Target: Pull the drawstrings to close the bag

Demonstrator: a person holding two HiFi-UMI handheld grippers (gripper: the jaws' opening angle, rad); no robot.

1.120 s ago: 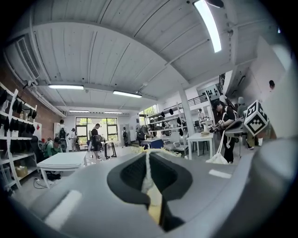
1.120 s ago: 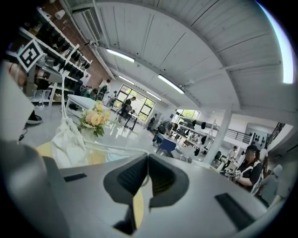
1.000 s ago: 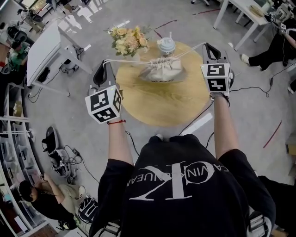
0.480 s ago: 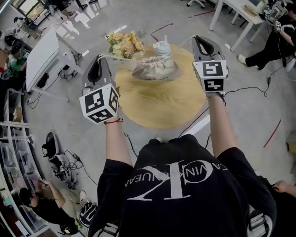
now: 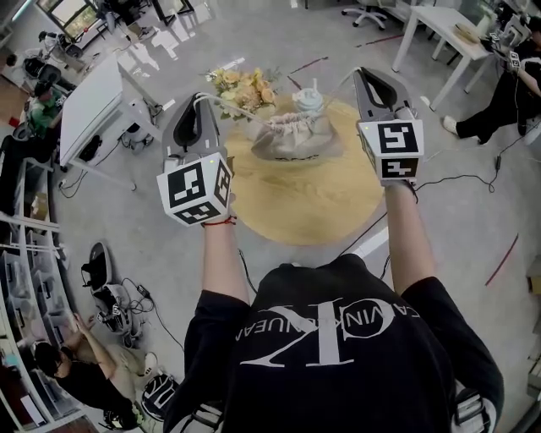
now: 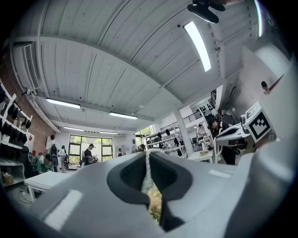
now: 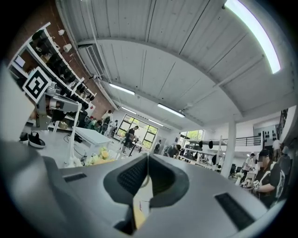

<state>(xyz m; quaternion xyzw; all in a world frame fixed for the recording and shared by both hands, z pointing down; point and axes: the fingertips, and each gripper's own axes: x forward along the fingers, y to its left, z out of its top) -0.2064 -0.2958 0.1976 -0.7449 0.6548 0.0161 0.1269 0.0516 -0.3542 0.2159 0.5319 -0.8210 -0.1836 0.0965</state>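
Note:
A beige drawstring bag [image 5: 296,139] sits over the far part of the round wooden table [image 5: 304,203], its mouth gathered into tight ruffles. My left gripper [image 5: 200,100] is shut on the left drawstring [image 5: 237,108], which runs taut to the bag's mouth. In the left gripper view the gripper [image 6: 148,155] has the cord [image 6: 147,179] pinched between its pads. My right gripper [image 5: 365,74] is shut on the right drawstring [image 5: 341,83]. The right gripper view shows the gripper [image 7: 148,158] with that cord and a small tag [image 7: 141,204] caught between its pads. Both grippers are raised and point about level. Whether the bag rests on the table I cannot tell.
A bouquet of pale flowers [image 5: 243,84] and a lidded cup with a straw [image 5: 308,100] stand just behind the bag. A white table [image 5: 93,110] is at the left, another [image 5: 439,25] at the back right. Cables [image 5: 439,179] lie on the floor. A person [image 5: 507,93] sits at the right.
Both grippers have risen with the cords still in them. The bag's mouth has drawn tighter, and the bag sits higher between them.

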